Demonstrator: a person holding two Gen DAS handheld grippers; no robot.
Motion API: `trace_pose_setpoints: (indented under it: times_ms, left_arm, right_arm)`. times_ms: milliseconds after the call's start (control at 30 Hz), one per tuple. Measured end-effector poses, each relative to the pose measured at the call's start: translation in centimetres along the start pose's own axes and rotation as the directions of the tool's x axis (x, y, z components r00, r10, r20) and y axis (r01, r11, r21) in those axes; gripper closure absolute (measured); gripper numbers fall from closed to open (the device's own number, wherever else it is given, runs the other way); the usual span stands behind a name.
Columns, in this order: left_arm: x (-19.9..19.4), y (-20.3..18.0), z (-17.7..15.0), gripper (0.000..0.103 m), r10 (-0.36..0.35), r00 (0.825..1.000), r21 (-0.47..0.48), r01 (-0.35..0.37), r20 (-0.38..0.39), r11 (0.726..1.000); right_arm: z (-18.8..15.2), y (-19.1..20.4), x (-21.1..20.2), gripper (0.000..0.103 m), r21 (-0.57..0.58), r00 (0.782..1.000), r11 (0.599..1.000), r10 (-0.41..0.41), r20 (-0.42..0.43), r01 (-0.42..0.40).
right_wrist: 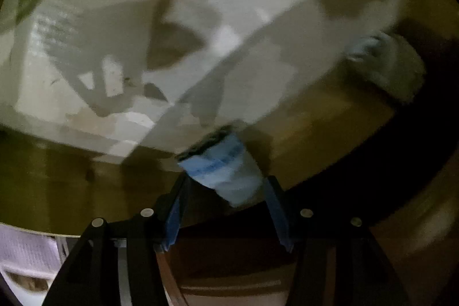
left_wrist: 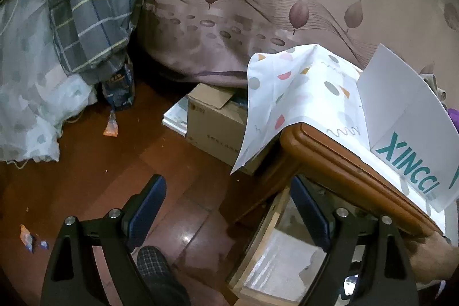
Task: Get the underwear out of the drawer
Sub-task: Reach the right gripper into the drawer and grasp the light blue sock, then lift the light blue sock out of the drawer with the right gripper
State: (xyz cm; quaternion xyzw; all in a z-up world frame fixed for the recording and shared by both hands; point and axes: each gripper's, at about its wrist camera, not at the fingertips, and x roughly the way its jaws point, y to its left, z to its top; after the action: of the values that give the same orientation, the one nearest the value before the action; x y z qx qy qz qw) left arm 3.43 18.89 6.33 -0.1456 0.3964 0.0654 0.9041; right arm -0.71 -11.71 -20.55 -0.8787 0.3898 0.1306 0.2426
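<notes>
In the right wrist view my right gripper (right_wrist: 226,185) is shut on a rolled light-blue striped underwear (right_wrist: 221,168), which fills the gap between both blue pads. Behind it lies the blurred, paper-lined floor of the drawer (right_wrist: 120,93). A second grey-and-blue roll (right_wrist: 384,65) lies at the drawer's right. In the left wrist view my left gripper (left_wrist: 229,208) is open and empty, pointing down over the floor and the open drawer (left_wrist: 258,245) of a wooden nightstand (left_wrist: 344,159).
A cardboard box (left_wrist: 212,119) stands on the red-brown floor (left_wrist: 100,177) beside the nightstand. Bedding (left_wrist: 86,5) hangs at the left. A white XINCCI carton (left_wrist: 410,134) and a spotted cloth (left_wrist: 301,93) lie on the nightstand. A slippered foot (left_wrist: 155,265) and a hand (left_wrist: 430,251) show low down.
</notes>
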Motion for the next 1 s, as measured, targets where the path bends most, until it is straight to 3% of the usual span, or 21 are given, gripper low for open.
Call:
trace_pose_setpoints:
  times_ms: [167,533,767,1000]
  left_arm:
    - [-0.2,-0.2,0.0,0.017,-0.007,1.000,0.010,0.007,0.003,1.000]
    - [-0.5,-0.5,-0.2,0.017,-0.028,1.000,0.030,0.028,-0.003,0.999]
    - [-0.6,-0.5,-0.2,0.017,-0.038,0.999,0.022,0.039,-0.007,0.999]
    - [-0.7,-0.5,-0.2,0.017,-0.039,0.999,0.028,0.040,-0.009,0.999]
  right_arm:
    - [0.7,0.1,1.9,0.048,-0.077,0.999,0.997,-0.003,-0.040,0.000]
    - [1.9,0.1,5.4,0.048,-0.130,0.984,0.990,0.022,-0.178,-0.046]
    - [1.9,0.2,6.5,0.048,-0.195,0.984,0.980,-0.078,-0.159,0.046]
    - [1.7,-1.3,7.5,0.049,-0.168,0.980,0.986,-0.038,-0.194,0.005]
